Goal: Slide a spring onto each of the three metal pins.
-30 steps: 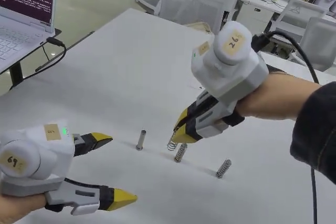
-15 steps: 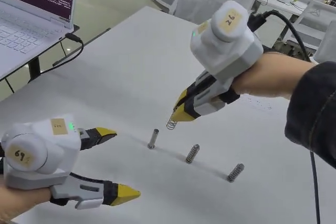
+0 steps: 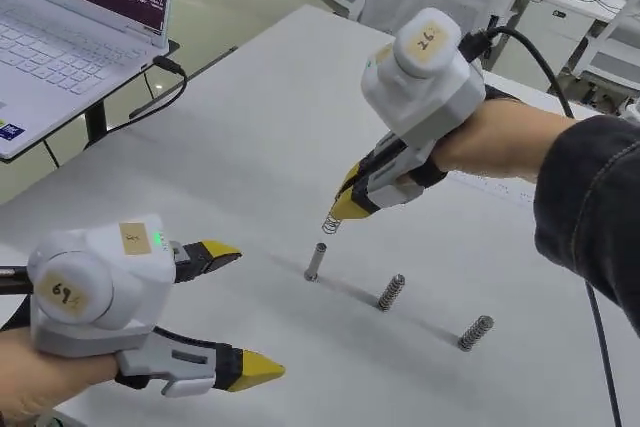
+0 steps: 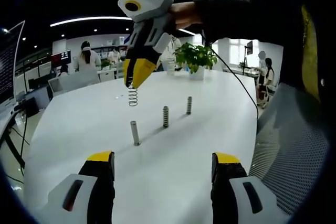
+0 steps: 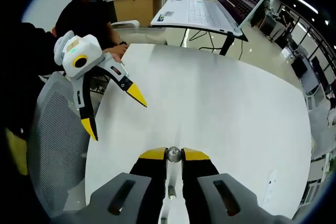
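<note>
Hanging from the tips of our right gripper (image 3: 340, 209), the last spring (image 3: 330, 224) sat in the air just above the bare pin (image 3: 315, 261) and slightly to one side of it, not yet over its top. The jaws were pinched nearly together on the spring's upper coils, so most of its length dangled free below. The other two pins (image 3: 391, 292) each wore a spring already, standing in a row beside the bare one on the white table (image 3: 250, 127). Our left gripper (image 3: 250, 312) hovered near the table's front edge, jaws spread wide and holding nothing, well apart from the pins. A laptop (image 3: 80, 27) stood off to the far left.

We judged the risk to lie in alignment. The spring hung loose and could sway, so its lower end might catch the pin's rim or slip down beside it. Letting go too early would likely send it rolling across the table. Pressing down off-centre could also tip the pin, since we could not tell whether it was fixed.
</note>
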{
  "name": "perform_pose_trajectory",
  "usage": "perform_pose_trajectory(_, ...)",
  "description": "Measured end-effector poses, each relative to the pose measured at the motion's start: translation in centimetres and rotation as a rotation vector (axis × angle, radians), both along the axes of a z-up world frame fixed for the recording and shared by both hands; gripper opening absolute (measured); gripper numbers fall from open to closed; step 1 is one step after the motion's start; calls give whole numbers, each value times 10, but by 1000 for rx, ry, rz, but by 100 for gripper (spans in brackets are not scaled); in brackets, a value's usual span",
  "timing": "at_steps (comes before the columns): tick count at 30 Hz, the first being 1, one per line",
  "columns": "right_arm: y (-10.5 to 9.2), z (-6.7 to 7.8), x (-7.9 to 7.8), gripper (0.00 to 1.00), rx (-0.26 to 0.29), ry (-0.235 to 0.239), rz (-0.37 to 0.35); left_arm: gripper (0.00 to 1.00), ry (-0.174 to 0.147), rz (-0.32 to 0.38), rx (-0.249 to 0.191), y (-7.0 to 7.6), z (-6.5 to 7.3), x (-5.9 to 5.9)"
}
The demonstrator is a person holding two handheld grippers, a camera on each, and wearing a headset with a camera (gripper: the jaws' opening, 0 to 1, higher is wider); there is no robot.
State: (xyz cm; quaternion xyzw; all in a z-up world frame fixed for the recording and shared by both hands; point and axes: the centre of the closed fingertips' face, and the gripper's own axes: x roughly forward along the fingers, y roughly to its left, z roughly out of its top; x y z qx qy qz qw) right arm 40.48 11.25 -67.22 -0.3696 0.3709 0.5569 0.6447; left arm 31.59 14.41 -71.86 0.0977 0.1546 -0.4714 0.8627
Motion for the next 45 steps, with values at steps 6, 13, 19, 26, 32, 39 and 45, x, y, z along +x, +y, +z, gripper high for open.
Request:
perform_pose_trajectory(6, -1, -12, 5, 7, -3, 15, -13, 71, 0, 2, -2, -2, 2, 3)
perform_pose_trajectory(13, -3, -18, 5, 7, -10, 22, -26, 71, 6, -3, 0, -4, 0, 2)
perform_pose_trajectory(19, -4, -25, 4, 7, -17, 25, -27, 70, 7, -3, 0, -4, 1, 2)
perform_pose_trajectory(26, -4, -29, 5, 7, -19, 24, -29, 69, 10, -6, 1, -3, -1, 2)
perform_pose_trajectory(32, -3, -32, 6, 7, -22, 27, -29, 68, 15, -6, 0, -2, -2, 2)
perform_pose_trajectory(39, -2, -37, 8, 7, -24, 28, -24, 68, 16, -5, -1, -1, -3, 3)
perform_pose_trajectory(45, -1, -40, 6, 7, -34, 27, -19, 67, 18, -3, -1, 0, -3, 3)
